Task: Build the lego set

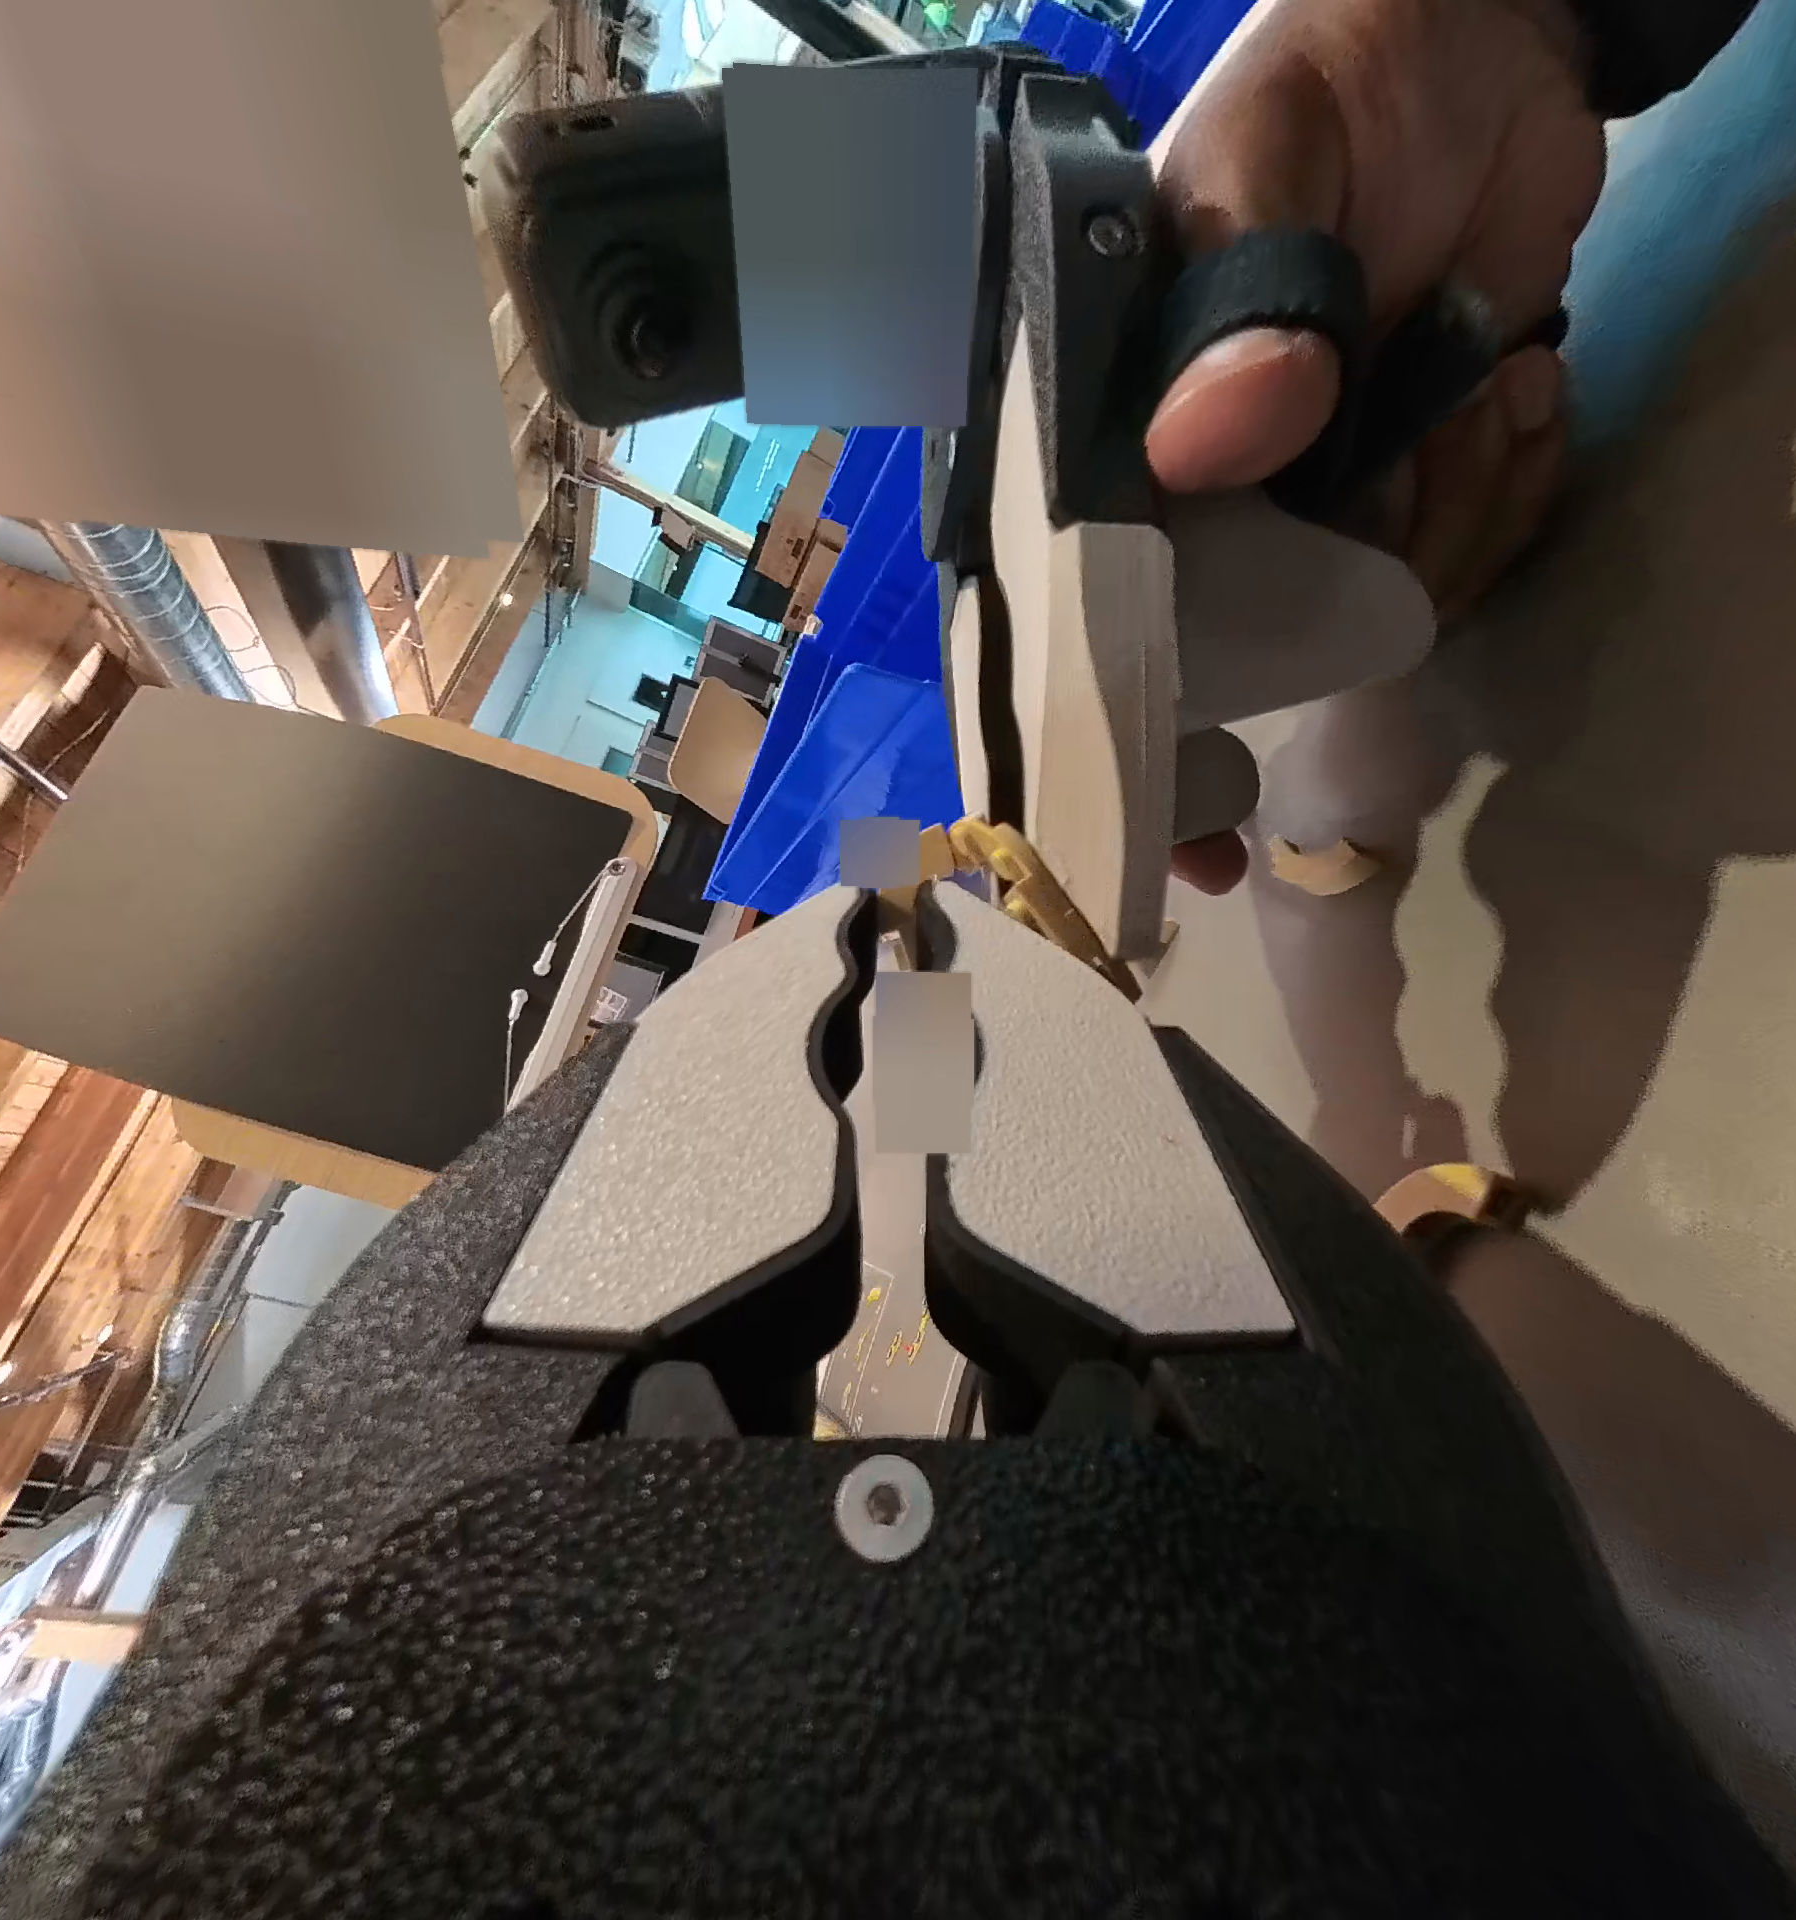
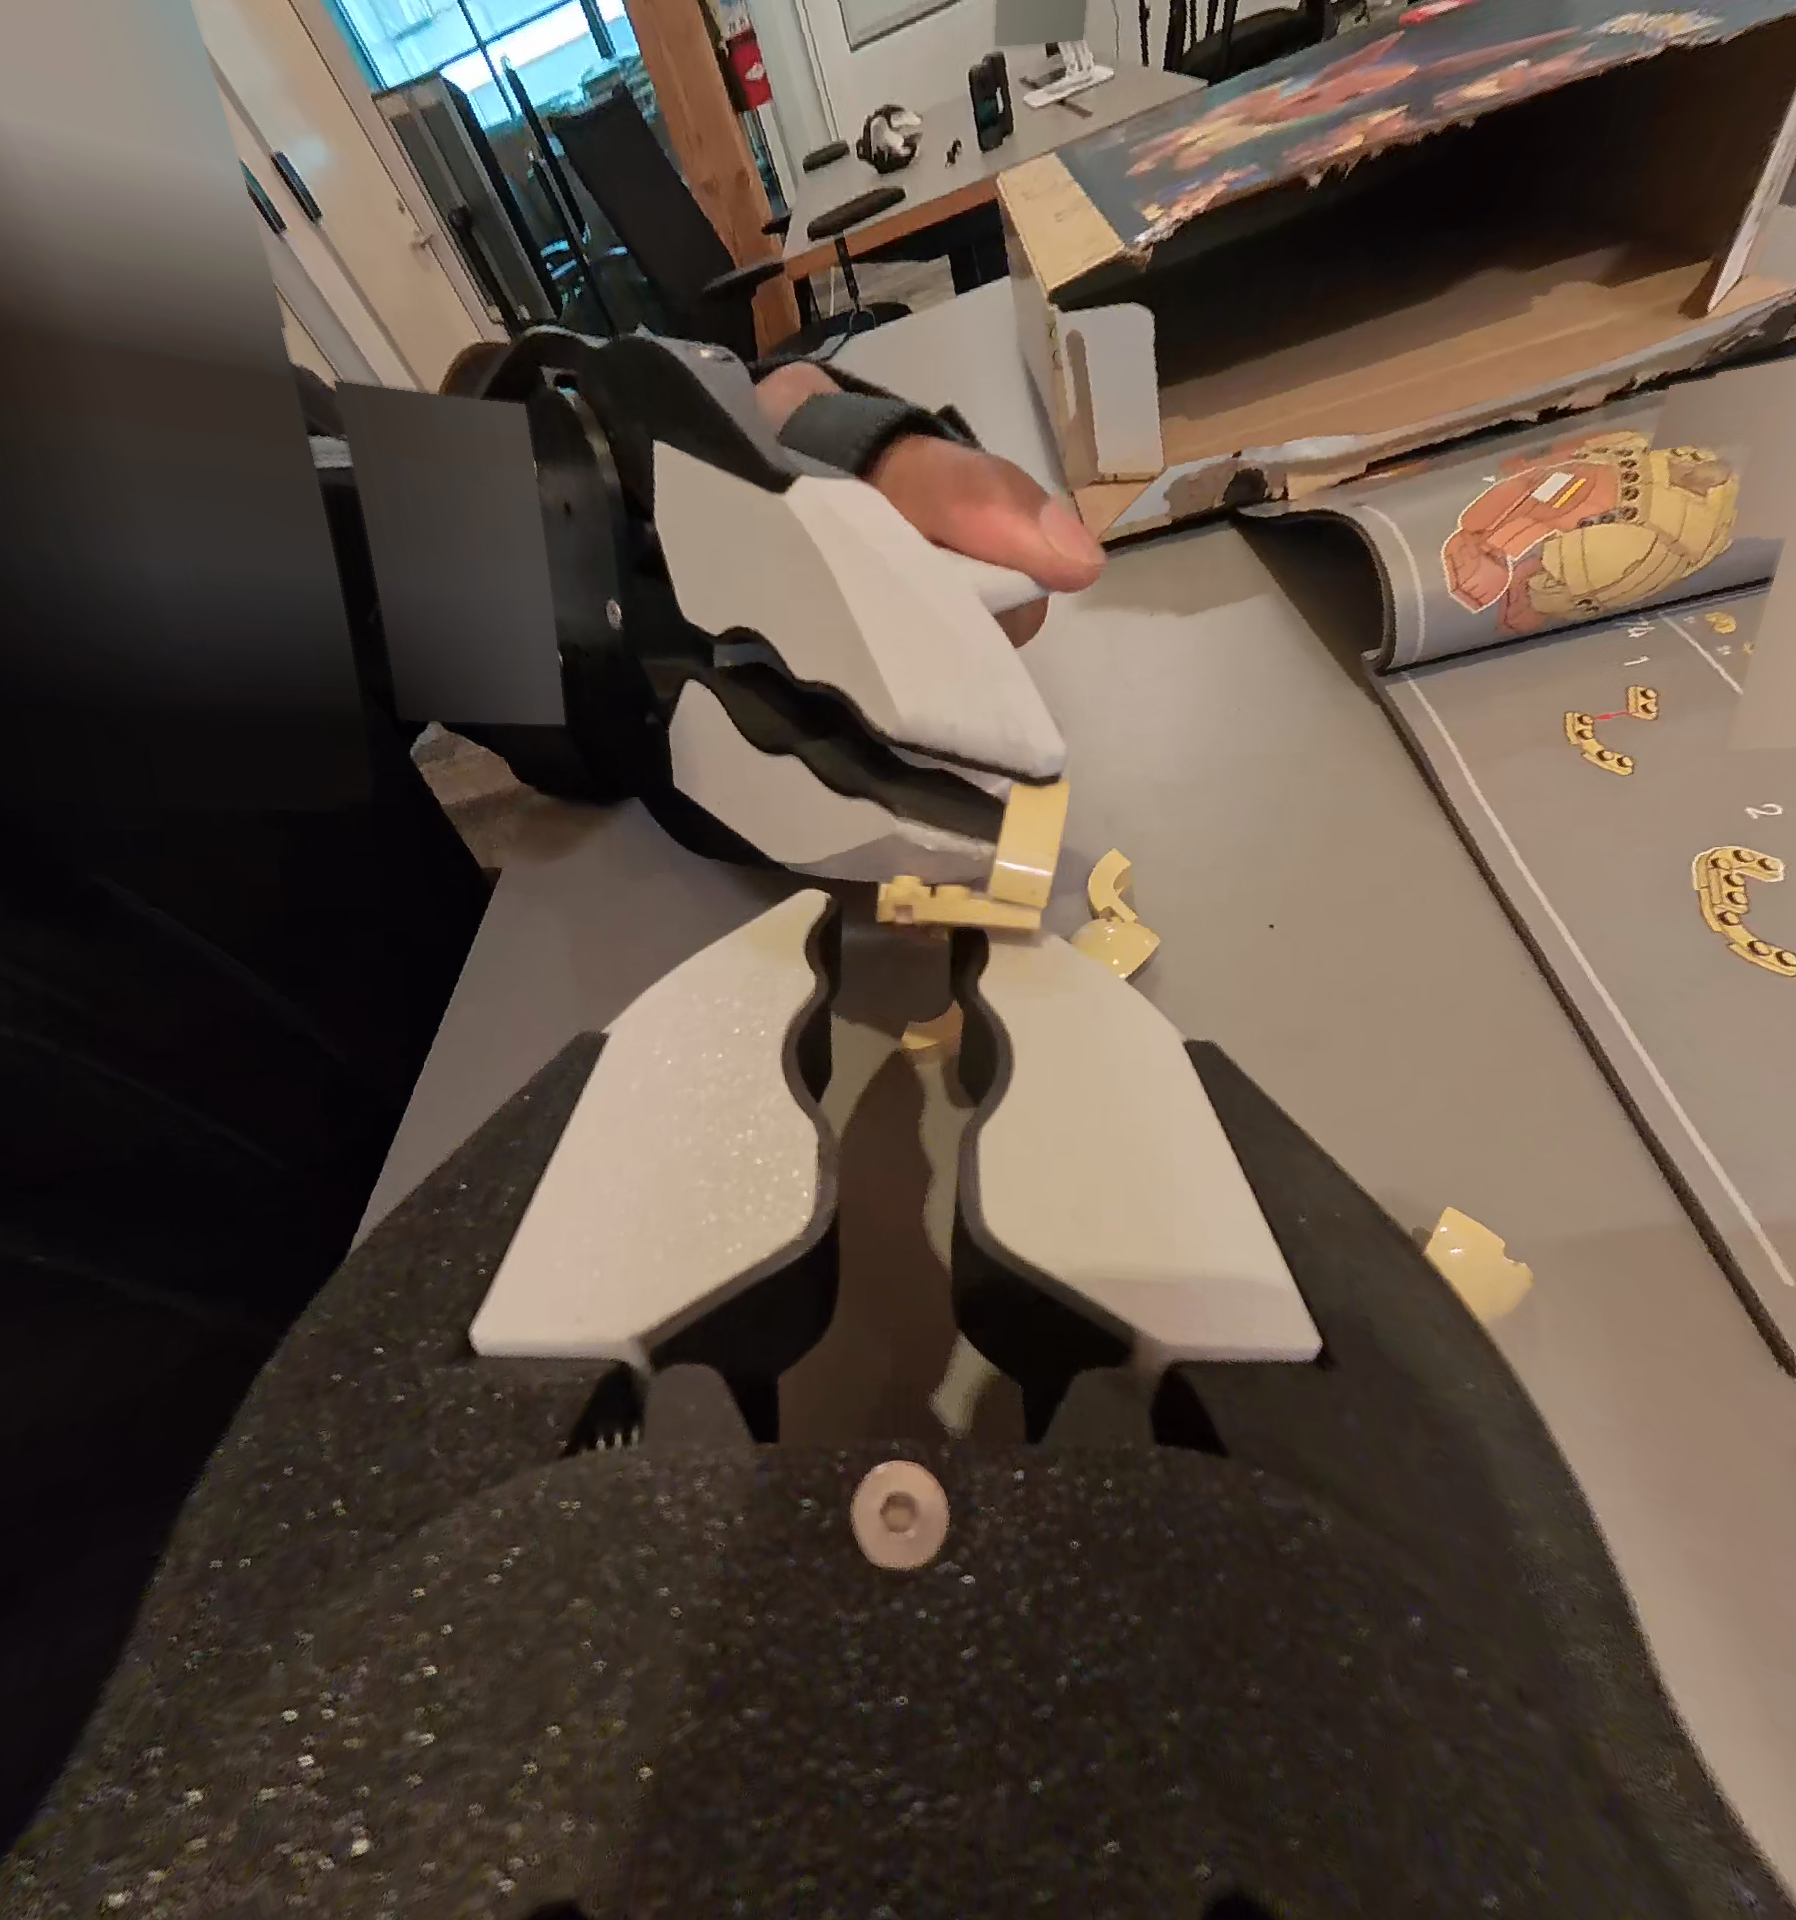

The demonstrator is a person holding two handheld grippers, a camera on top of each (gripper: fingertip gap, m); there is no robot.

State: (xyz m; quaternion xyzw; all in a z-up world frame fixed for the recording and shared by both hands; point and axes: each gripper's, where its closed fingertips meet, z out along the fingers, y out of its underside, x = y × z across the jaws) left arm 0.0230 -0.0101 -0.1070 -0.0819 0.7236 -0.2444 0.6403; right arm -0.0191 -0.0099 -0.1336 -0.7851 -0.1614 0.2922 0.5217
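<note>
My left gripper (image 1: 899, 909) is shut on a tan brick assembly (image 1: 1019, 873). The right wrist view shows this gripper (image 2: 1019, 810) from the side, held in a hand above the grey table (image 2: 1289, 935). Its two tips clamp the upright curved part of the assembly (image 2: 1029, 842). A flat studded part (image 2: 961, 909) sticks out from that part towards my right gripper (image 2: 899, 935). The right gripper's jaws stand apart, with the flat part lying just past its fingertips and neither pad pressing on it. The right gripper also shows in the left wrist view (image 1: 1143, 925), held in a hand.
Loose tan curved pieces lie on the table (image 2: 1117, 935) (image 2: 1476, 1278). An open instruction booklet (image 2: 1600, 779) lies at the right. A torn cardboard box (image 2: 1393, 312) stands behind the booklet. Blue bins (image 1: 852, 727) stand beyond the grippers in the left wrist view. The tips of one gripper are about 4 centimeters away from the tips of the other.
</note>
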